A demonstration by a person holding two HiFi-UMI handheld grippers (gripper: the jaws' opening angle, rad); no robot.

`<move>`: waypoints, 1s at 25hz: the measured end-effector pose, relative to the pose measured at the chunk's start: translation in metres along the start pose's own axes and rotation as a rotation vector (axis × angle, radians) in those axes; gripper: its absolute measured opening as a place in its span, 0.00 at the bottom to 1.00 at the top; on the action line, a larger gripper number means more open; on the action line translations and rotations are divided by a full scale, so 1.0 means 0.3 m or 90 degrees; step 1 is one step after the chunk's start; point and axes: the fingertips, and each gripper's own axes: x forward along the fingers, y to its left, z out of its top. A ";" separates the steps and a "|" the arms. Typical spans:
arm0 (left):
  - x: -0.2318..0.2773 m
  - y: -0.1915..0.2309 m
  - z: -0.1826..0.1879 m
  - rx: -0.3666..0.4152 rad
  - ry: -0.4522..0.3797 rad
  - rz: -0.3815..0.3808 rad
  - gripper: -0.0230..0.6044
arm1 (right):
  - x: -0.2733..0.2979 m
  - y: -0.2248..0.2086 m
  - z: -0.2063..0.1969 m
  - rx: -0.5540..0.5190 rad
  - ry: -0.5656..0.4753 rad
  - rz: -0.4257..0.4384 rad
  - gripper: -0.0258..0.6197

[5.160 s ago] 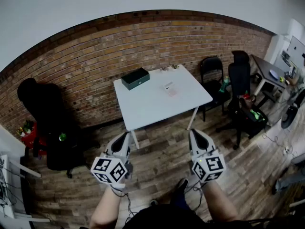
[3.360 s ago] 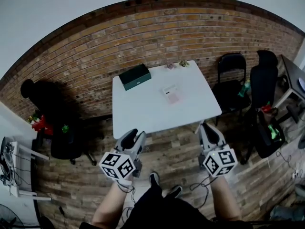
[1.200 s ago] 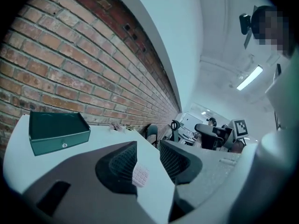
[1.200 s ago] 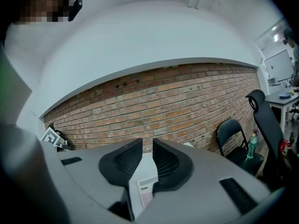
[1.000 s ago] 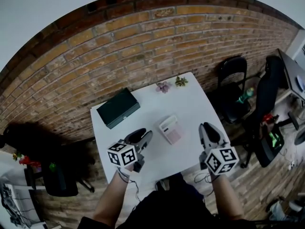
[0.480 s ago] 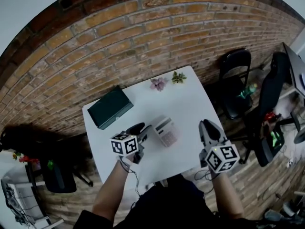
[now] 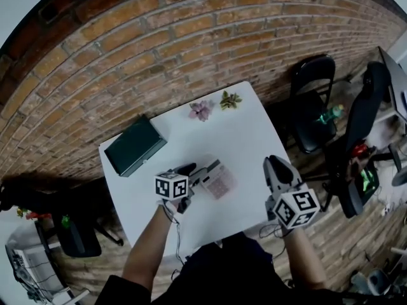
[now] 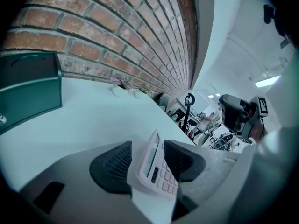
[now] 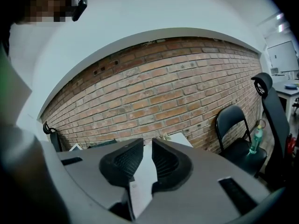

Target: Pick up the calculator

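Observation:
A white and pink calculator (image 7: 219,182) lies flat in the middle of the white table (image 7: 249,137). My left gripper (image 7: 194,171) has come down at its left end. In the left gripper view the calculator (image 8: 158,168) sits between the two dark pads (image 8: 113,164) with a gap on each side, and the jaws are opening. My right gripper (image 7: 275,164) hovers near the table's right front edge, away from the calculator. In its own view the right gripper (image 9: 147,147) shows a narrow gap with nothing in it.
A dark green box (image 7: 135,146) sits at the table's back left, also in the left gripper view (image 8: 28,85). Two small flower ornaments (image 7: 201,110) stand at the back edge by the brick wall. Black chairs (image 7: 313,84) stand to the right of the table.
The left gripper has dropped and moved forward until its jaws straddle the calculator's left end. The right gripper has edged forward over the table's front edge.

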 end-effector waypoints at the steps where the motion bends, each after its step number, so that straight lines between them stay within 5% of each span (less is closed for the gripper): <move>1: 0.021 0.002 -0.003 0.000 0.008 -0.002 0.38 | 0.006 -0.009 -0.004 0.000 0.004 0.001 0.14; 12: 0.173 -0.036 -0.095 0.032 0.138 -0.079 0.37 | 0.021 -0.062 0.006 0.010 -0.001 0.018 0.12; 25: 0.133 -0.089 -0.120 0.022 0.137 -0.091 0.19 | -0.023 -0.047 -0.002 0.010 -0.005 0.019 0.11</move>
